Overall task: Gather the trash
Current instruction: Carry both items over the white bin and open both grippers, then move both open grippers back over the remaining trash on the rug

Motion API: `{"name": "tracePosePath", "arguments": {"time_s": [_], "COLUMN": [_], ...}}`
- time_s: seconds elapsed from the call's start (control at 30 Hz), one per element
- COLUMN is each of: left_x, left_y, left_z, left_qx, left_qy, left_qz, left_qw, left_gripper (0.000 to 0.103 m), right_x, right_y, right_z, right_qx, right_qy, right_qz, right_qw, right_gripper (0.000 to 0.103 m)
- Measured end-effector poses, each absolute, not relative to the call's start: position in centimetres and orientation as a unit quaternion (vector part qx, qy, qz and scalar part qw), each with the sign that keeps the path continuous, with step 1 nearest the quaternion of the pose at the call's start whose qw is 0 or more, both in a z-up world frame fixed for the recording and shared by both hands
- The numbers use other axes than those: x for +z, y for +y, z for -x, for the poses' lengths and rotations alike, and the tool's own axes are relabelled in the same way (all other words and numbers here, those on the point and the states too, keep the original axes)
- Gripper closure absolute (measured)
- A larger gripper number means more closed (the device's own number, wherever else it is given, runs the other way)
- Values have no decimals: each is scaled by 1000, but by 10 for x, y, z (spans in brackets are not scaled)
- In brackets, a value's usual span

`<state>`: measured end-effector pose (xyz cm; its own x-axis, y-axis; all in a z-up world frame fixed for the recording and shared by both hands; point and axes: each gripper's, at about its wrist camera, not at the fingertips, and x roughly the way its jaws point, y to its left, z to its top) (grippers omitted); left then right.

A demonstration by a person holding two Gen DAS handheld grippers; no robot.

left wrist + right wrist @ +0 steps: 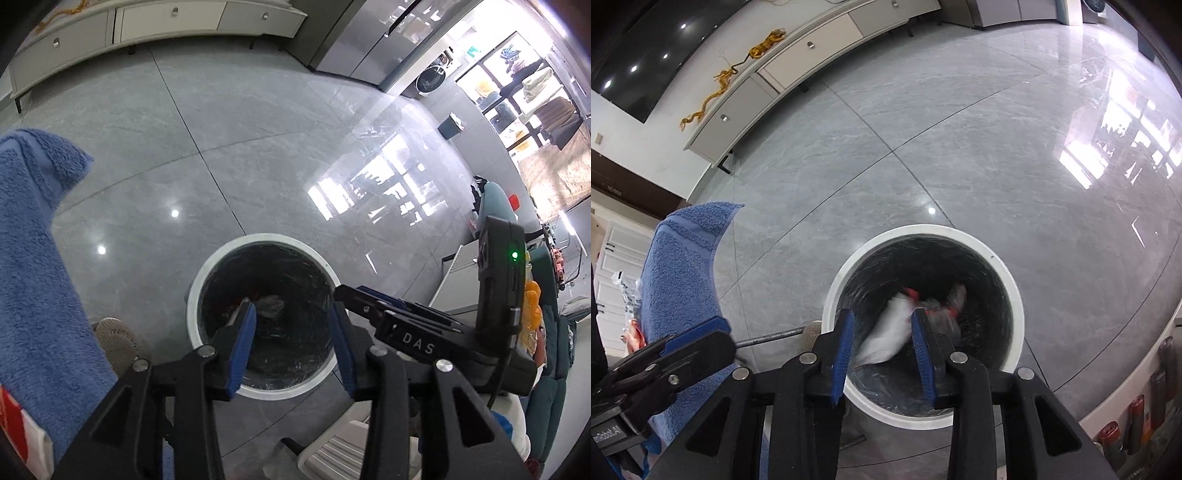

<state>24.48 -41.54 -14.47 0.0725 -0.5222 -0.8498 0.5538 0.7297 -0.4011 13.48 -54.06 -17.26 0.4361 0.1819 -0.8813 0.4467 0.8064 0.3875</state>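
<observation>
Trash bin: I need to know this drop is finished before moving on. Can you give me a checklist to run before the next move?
1. Right hand-held gripper open: ok.
2. Left hand-held gripper open and empty: ok.
3. White wrapper inside the trash bin: ok; it is blurred, apparently falling.
4. Wrapper clear of the right fingers: cannot tell.
5. Bin upright on the floor: ok.
6. Blue towel outside the bin: ok.

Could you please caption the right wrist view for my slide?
Open right tool above white-rimmed trash bin as a blurred white wrapper drops in.
</observation>
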Motion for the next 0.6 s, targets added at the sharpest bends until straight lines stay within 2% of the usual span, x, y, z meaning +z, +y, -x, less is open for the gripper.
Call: {"name": "tracePosePath", "arguments": {"time_s": [0.2, 0.37, 0.43, 0.5, 0.6], "left_x": [-97, -47, -25, -10, 14], "left_y": [-392, -351, -325, -300, -259], "left_z": [-226, -205, -195, -184, -171], "left_qx": [-366, -358, -353, -345, -329], "left_qy": [527, 475, 454, 438, 411], "left_qz": [-18, -14, -9, -5, -3], "left_qw": [767, 804, 818, 830, 850], "left_gripper": [64, 51, 51, 51, 51], "right_x": [-146, -95, -72, -48, -12], "right_y": [-538, -519, -506, -490, -461], "right_z": [-122, -112, -106, -99, -89], "right_qx": [-99, -87, -77, -67, -49], "right_qy": [503, 467, 450, 433, 408], "right_qz": [-293, -264, -254, -239, -216], "right_qw": [807, 839, 853, 867, 886], "right_gripper": [73, 73, 70, 59, 59]}}
